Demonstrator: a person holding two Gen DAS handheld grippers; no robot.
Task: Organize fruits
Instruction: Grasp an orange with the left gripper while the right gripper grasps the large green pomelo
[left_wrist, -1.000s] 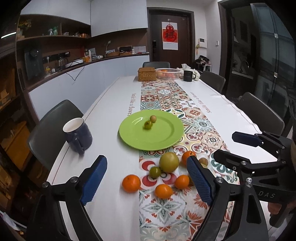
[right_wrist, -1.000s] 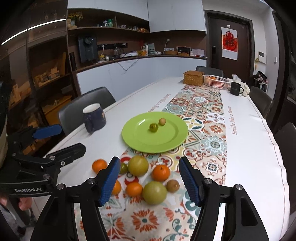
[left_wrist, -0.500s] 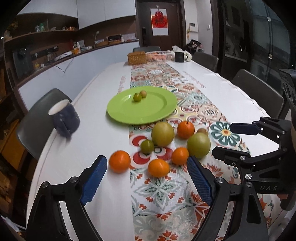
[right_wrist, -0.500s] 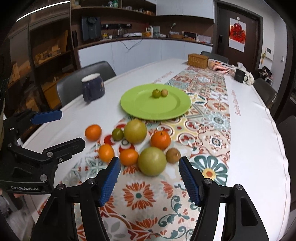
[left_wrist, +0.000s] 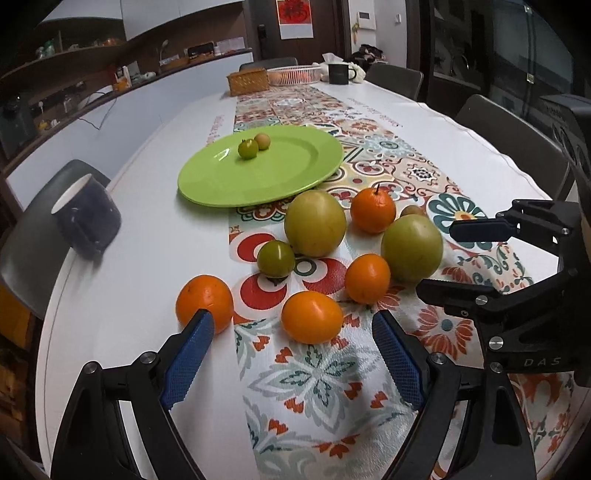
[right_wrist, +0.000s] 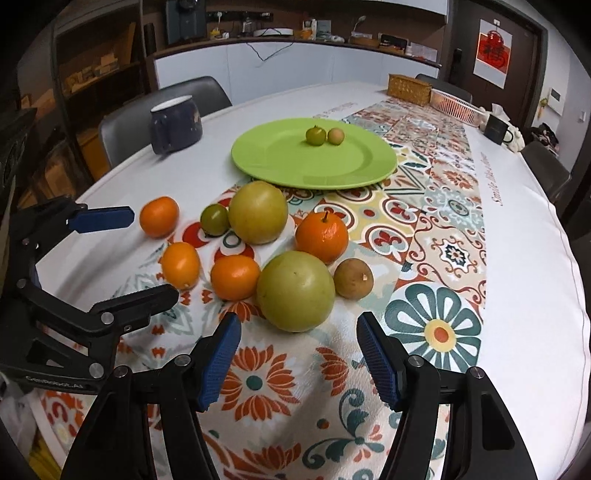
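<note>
Loose fruit lies on the patterned runner in front of a green plate, which holds a small green fruit and a small tan one. My left gripper hangs open just short of an oval orange fruit, with another orange by its left finger. My right gripper stands open with nothing between its pads, just short of a large green fruit. Beside that one lie a brown fruit, a stemmed orange and a second large green fruit.
A dark blue mug stands on the white cloth left of the plate. A wicker box, a pink basket and a black mug sit at the far end. Grey chairs line both sides of the table.
Both grippers have come down and tilted toward the fruit pile, which now looks larger and closer. Their jaws keep the same gap. No fruit has moved.
</note>
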